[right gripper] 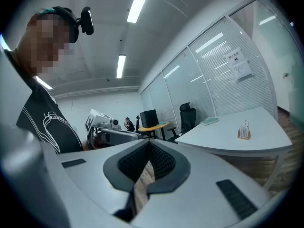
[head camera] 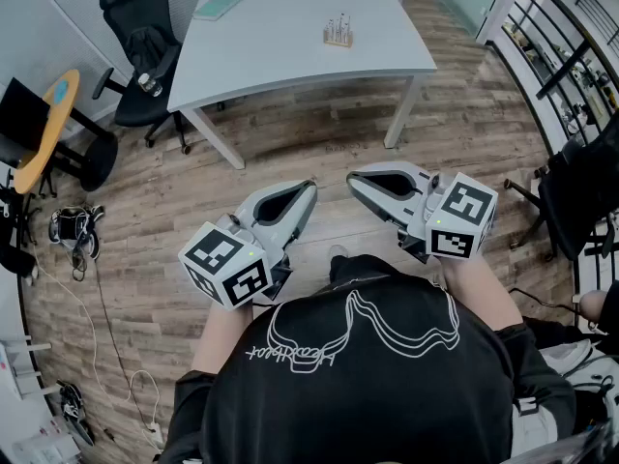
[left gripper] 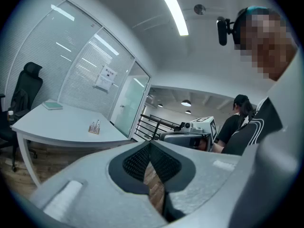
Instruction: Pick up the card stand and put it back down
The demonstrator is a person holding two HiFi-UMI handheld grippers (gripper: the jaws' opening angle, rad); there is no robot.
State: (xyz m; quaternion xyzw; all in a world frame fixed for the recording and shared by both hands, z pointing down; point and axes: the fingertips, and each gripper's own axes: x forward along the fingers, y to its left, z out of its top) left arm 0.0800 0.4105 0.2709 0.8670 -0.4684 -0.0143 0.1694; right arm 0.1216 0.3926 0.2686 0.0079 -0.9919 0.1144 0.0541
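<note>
The card stand [head camera: 338, 33], a small wooden block with thin upright holders, stands on the white table [head camera: 290, 46] far ahead of me. It also shows small in the left gripper view as the card stand [left gripper: 94, 127] and in the right gripper view as the card stand [right gripper: 244, 133]. My left gripper [head camera: 308, 189] and right gripper [head camera: 354, 178] are held close to my chest over the wood floor, well short of the table, tips turned toward each other. Both are shut with nothing between the jaws.
A teal notebook [head camera: 220, 4] lies on the table's far left. A black office chair [head camera: 140, 56] stands left of the table, a yellow round table [head camera: 44, 124] further left. A black railing [head camera: 566, 66] runs along the right. Cables lie on the floor [head camera: 106, 327].
</note>
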